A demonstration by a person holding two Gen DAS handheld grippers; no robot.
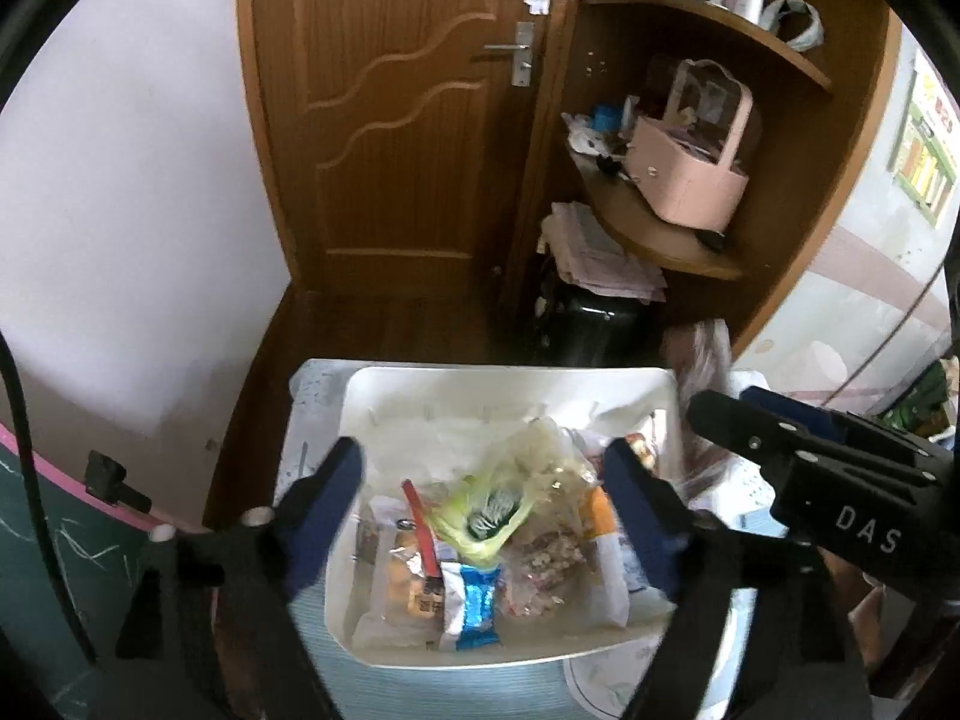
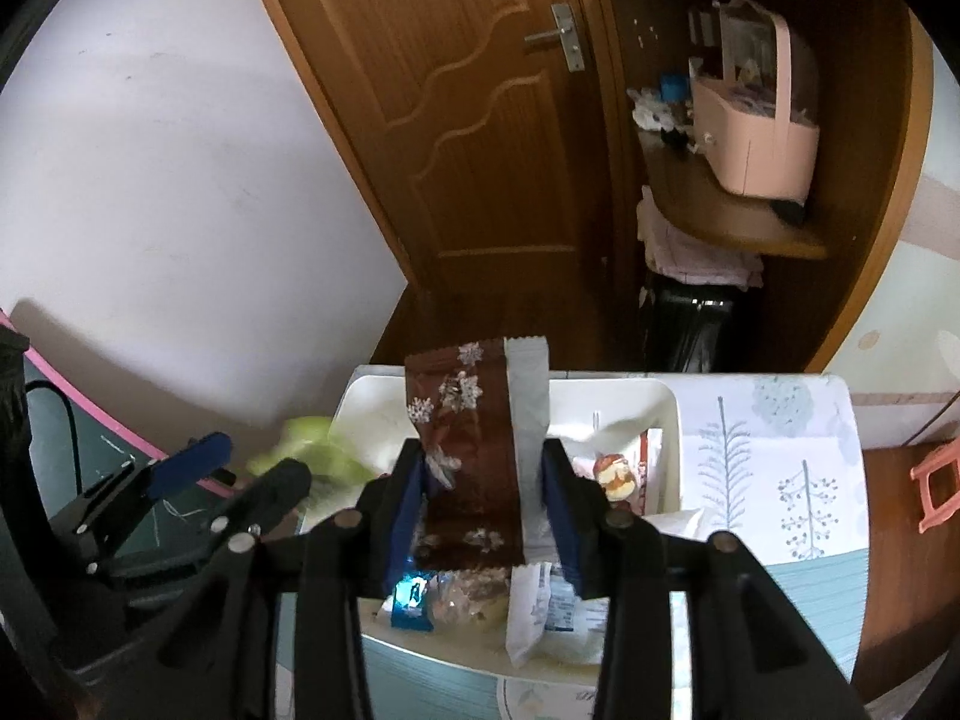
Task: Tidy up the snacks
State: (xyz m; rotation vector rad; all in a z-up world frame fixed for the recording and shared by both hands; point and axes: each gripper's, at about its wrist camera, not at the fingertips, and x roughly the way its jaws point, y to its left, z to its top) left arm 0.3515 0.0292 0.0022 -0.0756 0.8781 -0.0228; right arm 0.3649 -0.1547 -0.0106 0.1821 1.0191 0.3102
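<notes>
Left-wrist view: the left gripper (image 1: 483, 498) hangs over a white plastic bin (image 1: 420, 384) with its blue-padded jaws spread wide and nothing between them. Directly below lies a crinkled yellow-green packet (image 1: 486, 516) on top of a heap of snacks: a glossy blue-and-white wrapper (image 1: 474, 603), a clear bag of pale round pieces (image 1: 399, 576), a red stick-shaped pack (image 1: 420, 531) and a see-through bag of mixed bits (image 1: 552, 546). The bin has rounded corners and smooth, slightly shiny walls; it sits on a table under a cloth printed with grey trees (image 2: 780, 480).

Right-wrist view: the right gripper (image 2: 480, 498) pinches a flat brown packet (image 2: 474, 450) with white snowflake print and a silvery crimped side strip, held upright above the bin's near half. The film looks thin and slippery, with serrated ends. A small wrapper with a cartoon figure (image 2: 615, 477) lies against the bin's right wall.

Sorting appears well along, most snacks being already in the bin. The step in hand seems to be placing the brown packet. That likely calls for lowering it onto the heap, tilting it flat so it does not stand on edge, then easing the jaws apart. With the pile loose and the films slick, a packet dropped from height could slide toward the rim. The empty gripper looks free for the next item.
</notes>
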